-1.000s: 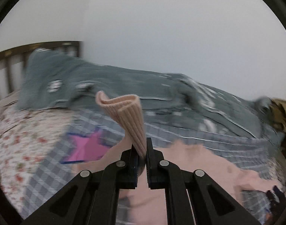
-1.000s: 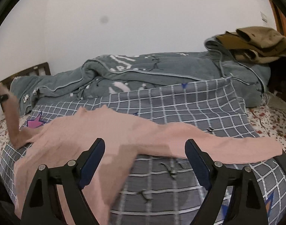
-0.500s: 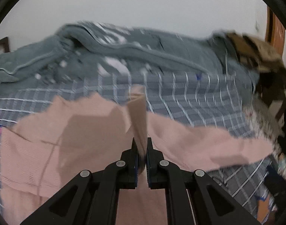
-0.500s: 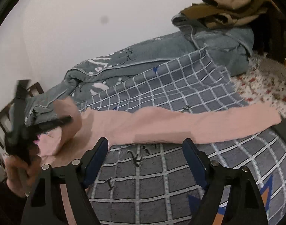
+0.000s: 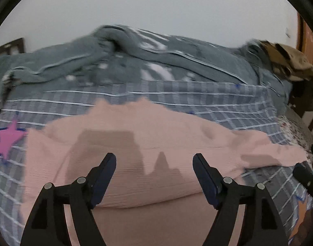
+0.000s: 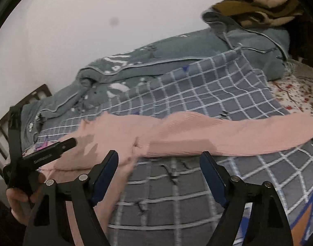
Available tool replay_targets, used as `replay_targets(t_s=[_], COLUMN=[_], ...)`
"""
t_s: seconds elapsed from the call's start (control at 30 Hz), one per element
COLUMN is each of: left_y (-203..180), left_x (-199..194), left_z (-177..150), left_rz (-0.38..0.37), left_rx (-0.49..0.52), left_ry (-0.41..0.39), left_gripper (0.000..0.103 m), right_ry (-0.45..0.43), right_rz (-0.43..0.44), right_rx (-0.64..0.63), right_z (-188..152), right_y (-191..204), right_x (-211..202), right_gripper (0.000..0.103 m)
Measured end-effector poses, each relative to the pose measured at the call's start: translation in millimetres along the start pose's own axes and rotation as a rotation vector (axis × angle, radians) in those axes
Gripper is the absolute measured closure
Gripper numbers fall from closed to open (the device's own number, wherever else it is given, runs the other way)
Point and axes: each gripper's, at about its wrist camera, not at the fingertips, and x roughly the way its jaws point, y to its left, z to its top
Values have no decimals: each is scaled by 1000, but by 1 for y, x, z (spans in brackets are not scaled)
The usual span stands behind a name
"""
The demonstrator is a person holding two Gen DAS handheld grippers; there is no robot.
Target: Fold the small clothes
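Observation:
A pink ribbed garment [image 5: 156,143] lies spread on a grey checked blanket [image 5: 197,96]. In the right wrist view the garment [image 6: 177,131] runs left to right, one long sleeve reaching the right edge. My left gripper [image 5: 154,162] is open and empty, just above the garment's folded-over left part. It also shows in the right wrist view [image 6: 43,153], held in a hand at the left. My right gripper [image 6: 159,162] is open and empty, hovering above the garment's near edge and the blanket.
A rumpled grey-blue quilt [image 6: 177,61] lies along the wall behind the blanket. Brown clothes [image 6: 263,4] sit piled at the far right. A floral sheet [image 6: 296,90] shows at the right. A dark wooden headboard [image 6: 0,135] stands at the left.
My left gripper carried the pink sleeve end rightward over the garment, then opened and let it go. The sleeve now lies folded on the body. My right gripper stayed open.

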Motion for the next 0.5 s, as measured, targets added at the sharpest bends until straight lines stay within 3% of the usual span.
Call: replay_targets(t_s=[0.2, 0.3, 0.5], left_y=[99, 140, 189], left_x=[-17, -13, 13], left_z=[-9, -16, -26], left_rz=[131, 196, 96], left_rx=[-109, -149, -287], left_ry=[-9, 11, 48], left_gripper=[27, 28, 33], right_ry=[54, 33, 31], right_rz=[-13, -30, -106], right_rx=[-60, -112, -190], right_z=[-8, -11, -12], right_y=[32, 47, 50], right_x=[21, 21, 27], right_gripper=[22, 22, 22])
